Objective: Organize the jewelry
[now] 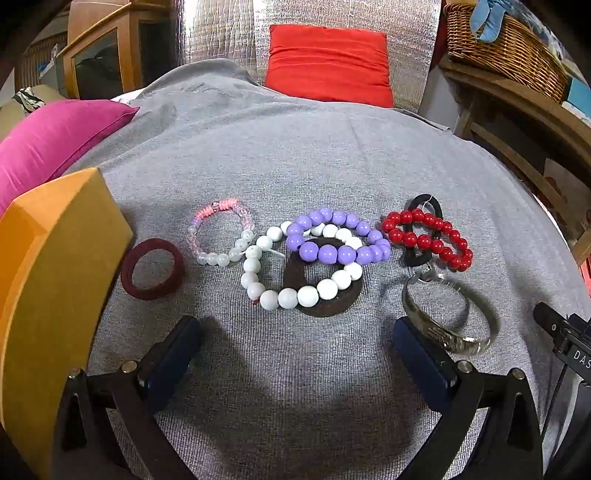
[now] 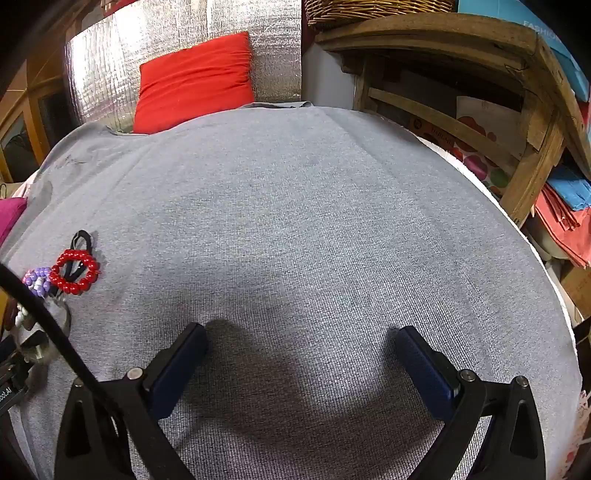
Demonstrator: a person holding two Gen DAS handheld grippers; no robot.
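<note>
Left hand-held gripper [image 1: 297,332]: fingers spread wide apart, nothing between them, tilted down over the grey cloth [image 1: 295,147] just in front of the white bead bracelet [image 1: 295,291].
Right hand-held gripper [image 2: 299,339]: fingers likewise wide apart and empty, over bare cloth well to the right of the red bead bracelet [image 2: 74,273].
White bead bracelet: landmark, lying on a dark brown ring [image 1: 325,306] on the cloth.
Purple bead bracelet [image 1: 340,240]: overlapping the far side of the white bead bracelet.
Pink and clear bead bracelet [image 1: 221,236]: just left of the white bead bracelet, touching it or nearly so.
Maroon fabric ring [image 1: 153,267]: further left of the white bead bracelet, apart from the others, beside the orange box [image 1: 55,258].
Red bead bracelet: right of the white bead bracelet, lying across a black hair tie [image 1: 424,203].
Silver bangle [image 1: 447,325]: right of the white bead bracelet, nearer than the red beads, just beside the left gripper's right finger [image 1: 421,354].
Pink cushion [image 1: 55,144]: behind the orange box, far left of the white bead bracelet.
Red cushion [image 1: 328,62]: well beyond the white bead bracelet, against a silver quilted panel [image 1: 218,29].
Wicker basket [image 1: 506,51]: far right, on a wooden shelf [image 1: 517,122].
</note>
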